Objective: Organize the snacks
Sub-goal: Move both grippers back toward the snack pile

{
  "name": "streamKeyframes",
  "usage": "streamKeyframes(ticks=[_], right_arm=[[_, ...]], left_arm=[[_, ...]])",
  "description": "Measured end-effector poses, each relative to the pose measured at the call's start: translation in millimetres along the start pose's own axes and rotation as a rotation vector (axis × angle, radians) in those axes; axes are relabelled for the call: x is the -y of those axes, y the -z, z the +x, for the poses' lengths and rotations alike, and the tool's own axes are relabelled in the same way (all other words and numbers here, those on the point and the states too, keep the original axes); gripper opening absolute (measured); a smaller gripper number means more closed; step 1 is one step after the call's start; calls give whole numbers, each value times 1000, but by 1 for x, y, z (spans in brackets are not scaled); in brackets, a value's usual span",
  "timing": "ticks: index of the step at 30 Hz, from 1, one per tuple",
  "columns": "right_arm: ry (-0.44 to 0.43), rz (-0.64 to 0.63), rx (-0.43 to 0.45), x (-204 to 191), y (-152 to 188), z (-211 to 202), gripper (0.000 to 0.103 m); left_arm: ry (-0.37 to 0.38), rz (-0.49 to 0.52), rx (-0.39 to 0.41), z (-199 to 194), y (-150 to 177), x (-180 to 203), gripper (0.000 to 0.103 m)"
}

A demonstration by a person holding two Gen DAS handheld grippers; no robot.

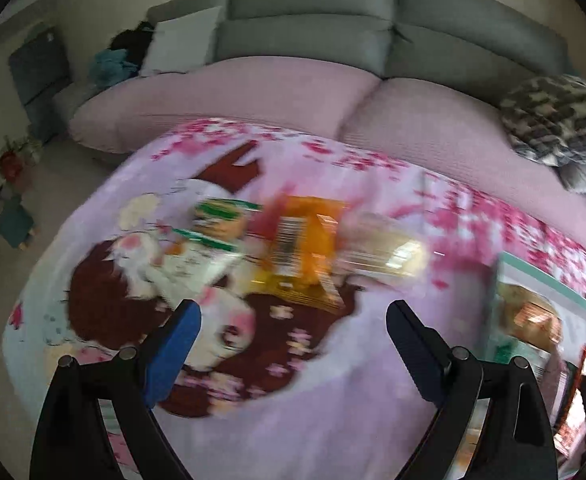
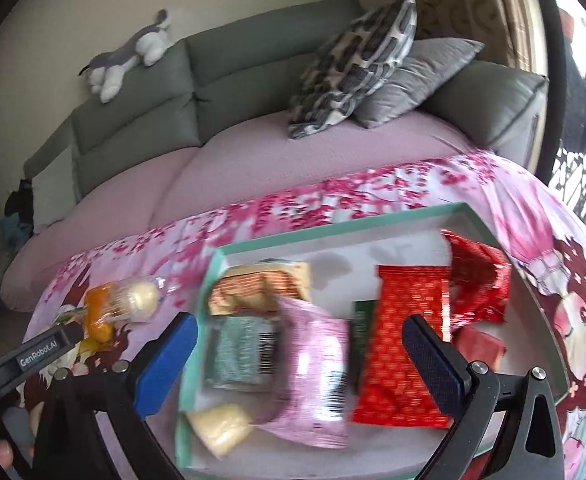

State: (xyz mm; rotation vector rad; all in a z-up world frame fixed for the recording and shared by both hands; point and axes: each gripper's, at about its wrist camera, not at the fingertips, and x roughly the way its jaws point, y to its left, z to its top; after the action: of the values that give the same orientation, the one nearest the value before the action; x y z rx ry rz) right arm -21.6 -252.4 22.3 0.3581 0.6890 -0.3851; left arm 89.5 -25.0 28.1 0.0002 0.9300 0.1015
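Motion blur smears the orange packet [image 1: 299, 250] beyond reading; the frame edge cuts the tray [image 2: 199, 360].

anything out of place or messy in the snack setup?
A few snacks still lie loose on the blanket outside the tray: an orange packet, a clear-wrapped pack and green-trimmed packs. Inside the tray, the pink bag lies askew, overlapping others. Nothing visibly spilled.

Grey sofa [image 2: 229, 80] against cream wall [image 2: 73, 12], bright window [image 2: 585, 100] at right
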Motion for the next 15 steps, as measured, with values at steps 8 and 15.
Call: streamKeyframes(ticks=[8,15], right_arm=[[-81,-67,-14,-55,9,6,103],[-164,-121,-56,-107,25,17,103]], left_arm=[[-61,-88,-18,10,-10,-57,94],[-77,-117,-27,15,-17,-92,94]])
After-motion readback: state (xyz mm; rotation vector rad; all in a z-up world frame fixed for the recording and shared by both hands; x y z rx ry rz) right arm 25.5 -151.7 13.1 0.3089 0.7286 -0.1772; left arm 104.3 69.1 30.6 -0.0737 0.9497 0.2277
